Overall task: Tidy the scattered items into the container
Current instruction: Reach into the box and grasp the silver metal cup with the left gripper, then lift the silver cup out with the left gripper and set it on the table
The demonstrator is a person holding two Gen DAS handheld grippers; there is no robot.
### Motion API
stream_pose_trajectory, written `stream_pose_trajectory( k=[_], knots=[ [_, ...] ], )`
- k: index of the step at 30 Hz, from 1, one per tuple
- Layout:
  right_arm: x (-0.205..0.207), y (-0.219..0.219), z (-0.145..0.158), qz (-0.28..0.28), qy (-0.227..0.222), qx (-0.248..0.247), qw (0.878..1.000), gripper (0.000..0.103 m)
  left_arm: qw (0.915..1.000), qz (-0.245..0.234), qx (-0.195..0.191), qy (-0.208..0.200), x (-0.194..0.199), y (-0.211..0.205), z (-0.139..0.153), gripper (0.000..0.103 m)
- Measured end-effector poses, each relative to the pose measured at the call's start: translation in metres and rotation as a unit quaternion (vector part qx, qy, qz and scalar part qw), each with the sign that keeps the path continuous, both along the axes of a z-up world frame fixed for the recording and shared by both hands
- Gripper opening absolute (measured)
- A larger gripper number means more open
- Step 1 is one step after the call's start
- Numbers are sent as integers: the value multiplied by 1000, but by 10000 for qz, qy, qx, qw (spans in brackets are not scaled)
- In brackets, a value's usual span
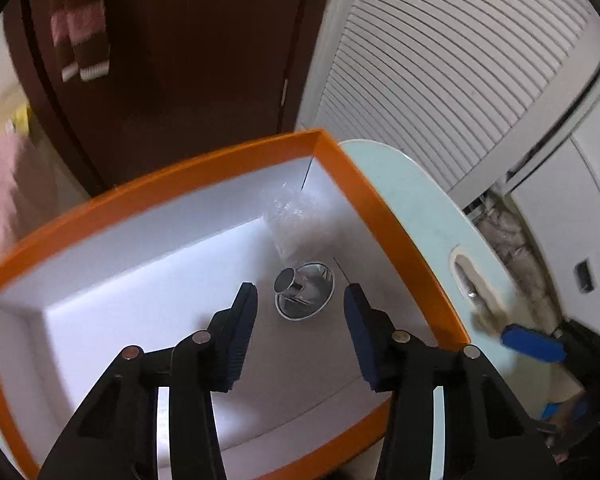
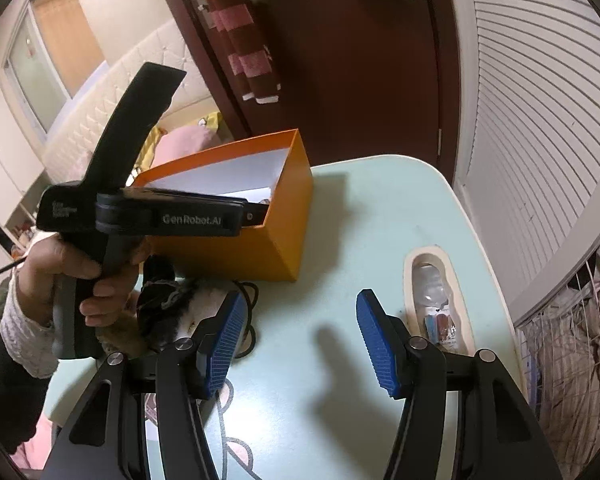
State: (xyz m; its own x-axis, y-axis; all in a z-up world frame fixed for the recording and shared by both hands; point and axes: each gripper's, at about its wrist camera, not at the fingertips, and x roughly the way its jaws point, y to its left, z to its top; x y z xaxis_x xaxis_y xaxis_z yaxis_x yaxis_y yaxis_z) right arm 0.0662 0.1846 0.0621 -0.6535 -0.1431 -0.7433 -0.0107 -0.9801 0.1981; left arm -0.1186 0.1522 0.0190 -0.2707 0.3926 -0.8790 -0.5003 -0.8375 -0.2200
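Funnel (image 1: 305, 290) of shiny metal lies tipped on the orange box's (image 1: 220, 160) white floor, spout toward you; your left tool (image 1: 300, 300) hangs released above it, right tool (image 2: 298, 318) released over the desk (image 2: 340, 240).

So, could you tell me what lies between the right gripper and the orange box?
In the right wrist view, bare pale-blue table separates the right gripper from the orange box; a black cable lies just left of that stretch.
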Motion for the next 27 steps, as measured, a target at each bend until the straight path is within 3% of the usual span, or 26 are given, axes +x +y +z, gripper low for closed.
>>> stream_pose_trajectory(
  k=[6, 8, 12, 14, 16, 21, 23, 27],
  knots=[
    [2, 1, -2, 45, -61, -89, 9999, 58, 9996, 190, 215, -36, -3, -7, -4, 45],
    [2, 2, -3, 49, -69, -129, 9999, 58, 9991, 95, 383, -150, -3, -6, -4, 32],
    [4, 2, -2, 66, -70, -156, 9998, 58, 9981, 115, 546, -271, -4, -6, -6, 29],
    [5, 2, -2, 81, -69, -139, 9998, 58, 9974, 92, 657, -281, -2, -8, -5, 16],
    [7, 2, -1, 89, -71, -126, 9999, 58, 9978, 66, 623, -228, 0, -8, -3, 12],
    [8, 2, 0, 92, -71, -142, 9998, 58, 9990, 67, 436, -79, 1, -10, 2, 13],
    [8, 2, 0, 96, -80, -161, 9998, 58, 9992, 78, 388, 25, -2, -19, 9, 31],
    [6, 2, -1, 122, -123, -196, 9997, 58, 10000, -83, -31, 15, -13, -9, 17, 32]
  ],
)
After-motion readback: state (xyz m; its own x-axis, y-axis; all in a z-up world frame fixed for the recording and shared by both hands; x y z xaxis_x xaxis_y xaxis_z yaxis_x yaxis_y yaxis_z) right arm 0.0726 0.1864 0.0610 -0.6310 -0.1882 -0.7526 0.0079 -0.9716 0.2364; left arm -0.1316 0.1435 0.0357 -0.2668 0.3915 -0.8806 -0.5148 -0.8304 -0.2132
